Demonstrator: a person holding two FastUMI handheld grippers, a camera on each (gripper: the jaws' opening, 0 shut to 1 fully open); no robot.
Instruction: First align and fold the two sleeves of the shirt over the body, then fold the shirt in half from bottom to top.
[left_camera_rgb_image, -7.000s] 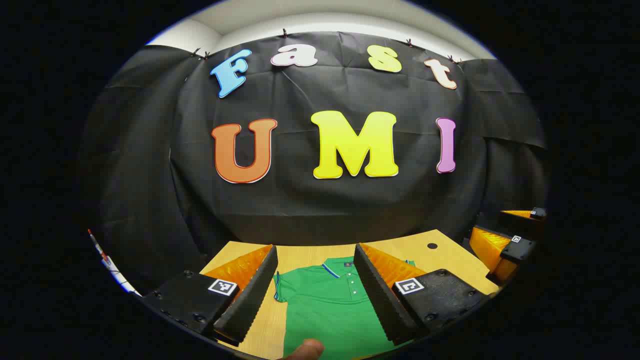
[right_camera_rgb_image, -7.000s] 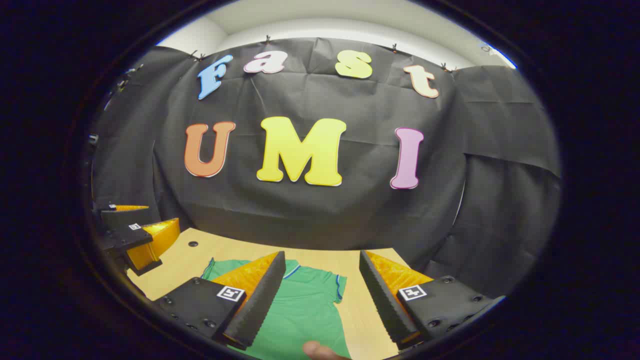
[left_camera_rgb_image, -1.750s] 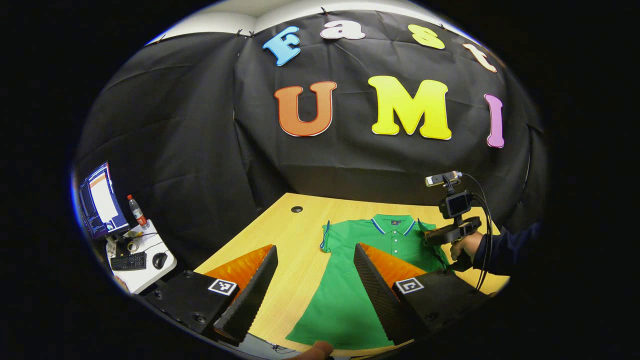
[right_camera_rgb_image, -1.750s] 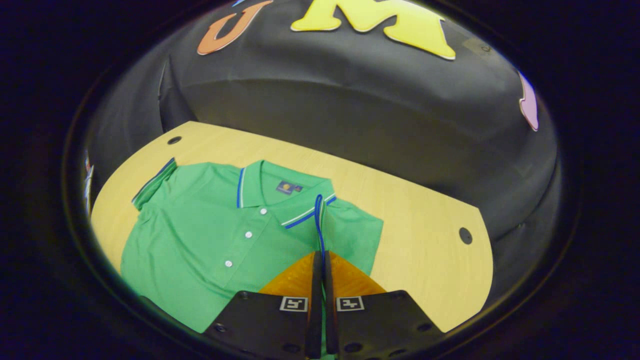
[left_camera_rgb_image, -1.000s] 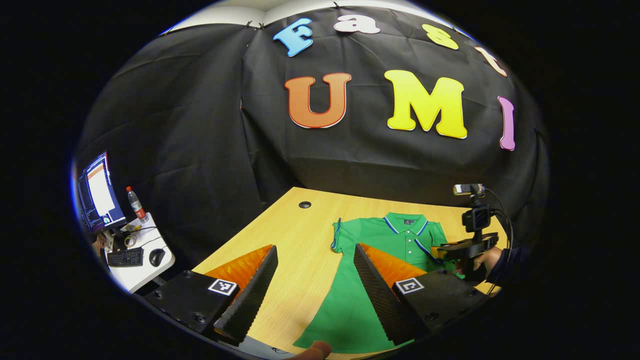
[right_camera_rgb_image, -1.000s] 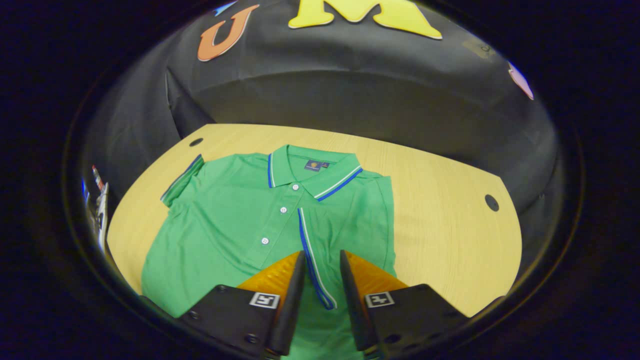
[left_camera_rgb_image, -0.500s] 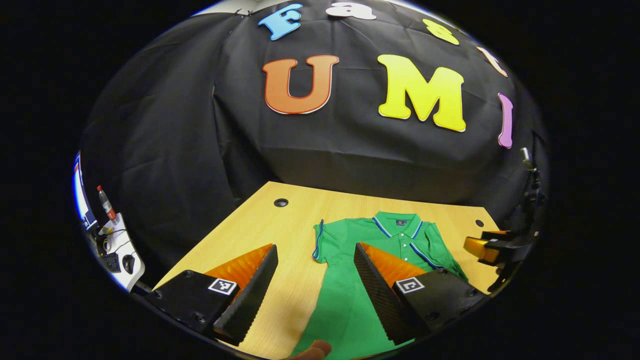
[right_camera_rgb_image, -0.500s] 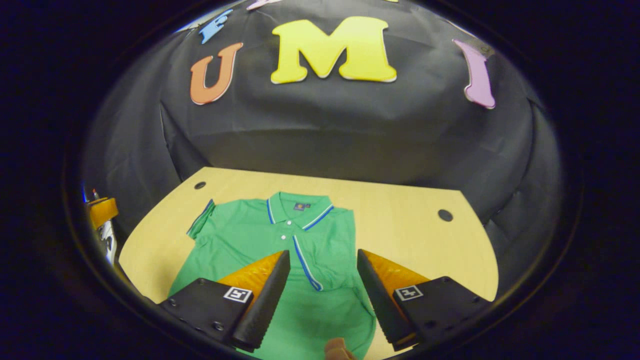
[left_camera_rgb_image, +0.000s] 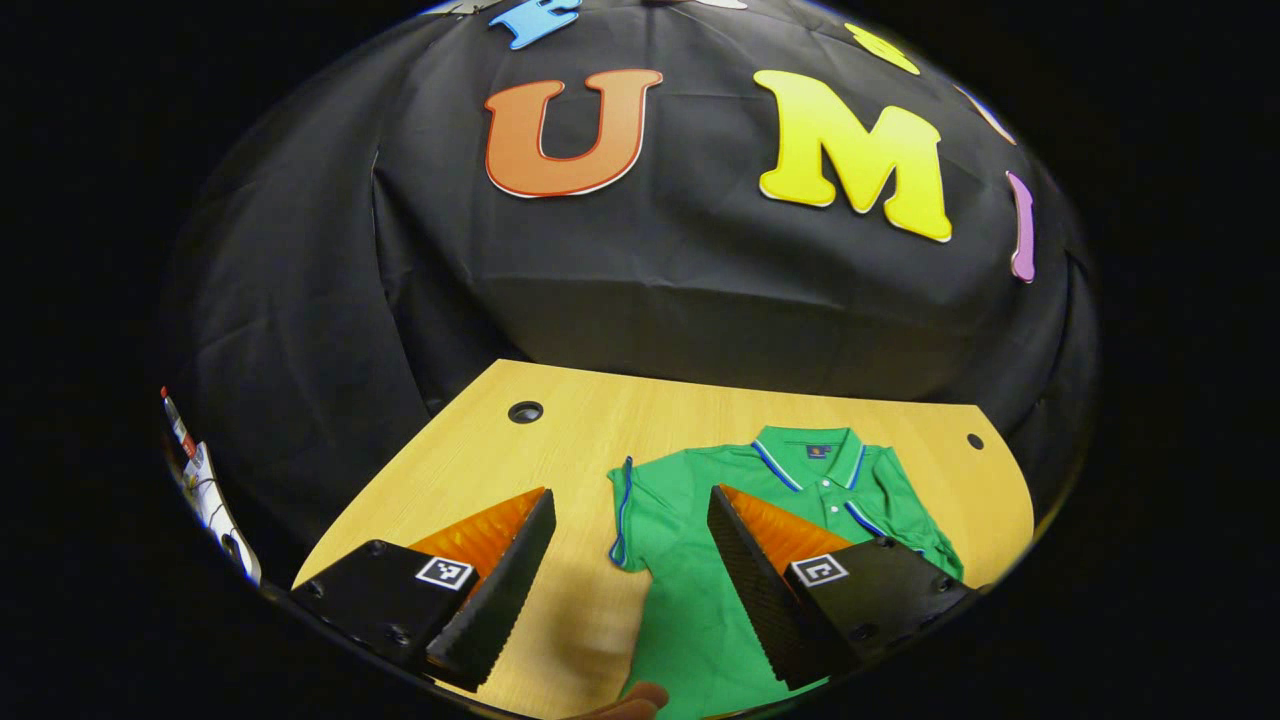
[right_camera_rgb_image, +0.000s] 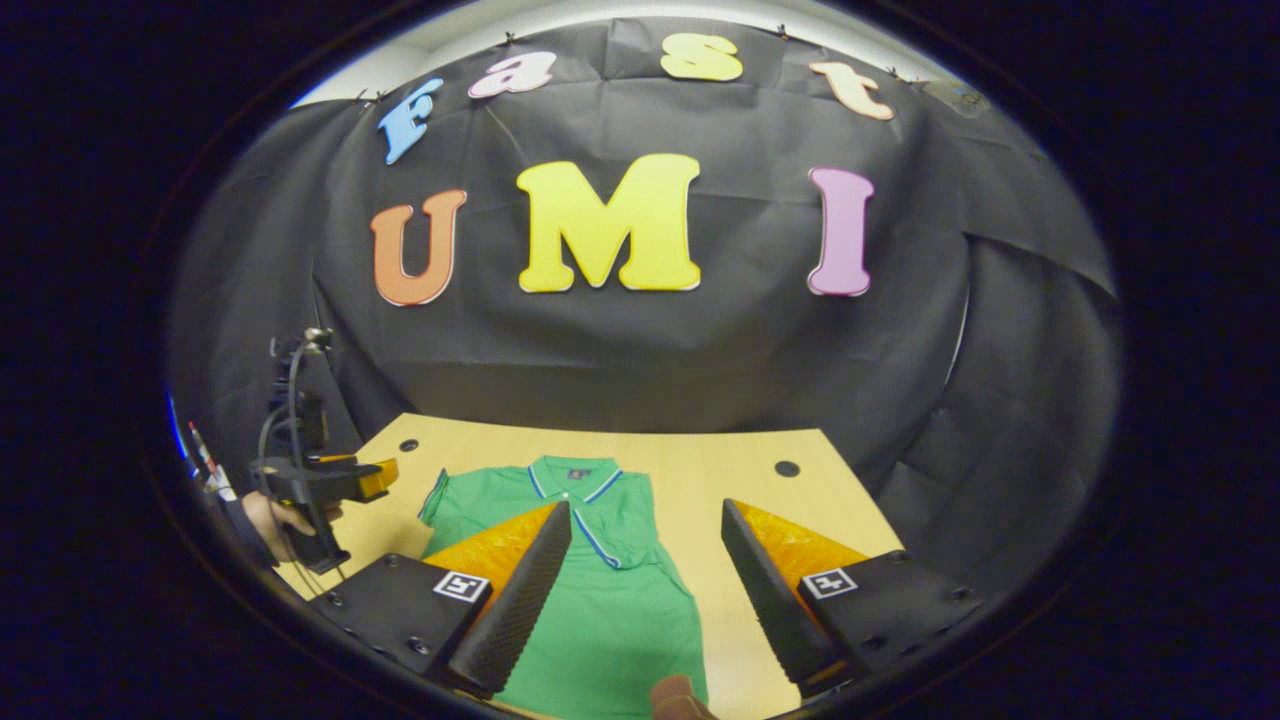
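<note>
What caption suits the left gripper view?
Open left gripper above a green polo shirt, one sleeve still unfolded.

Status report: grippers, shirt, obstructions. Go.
Left gripper open, right gripper open. Green shirt flat on table, one sleeve folded in, other sleeve out. Nothing in the way.

The left gripper is a two-finger claw with wedge-shaped fingers, ribbed on their inner faces. Behind the claw each finger sits in a black block studded with round screws and topped by a square black-and-white tag. The right gripper is built alike, with its own tag. In the right gripper view, looping black cables and a small black camera rise above the left claw. Behind that claw, the hand wears a dark sleeve.
</note>
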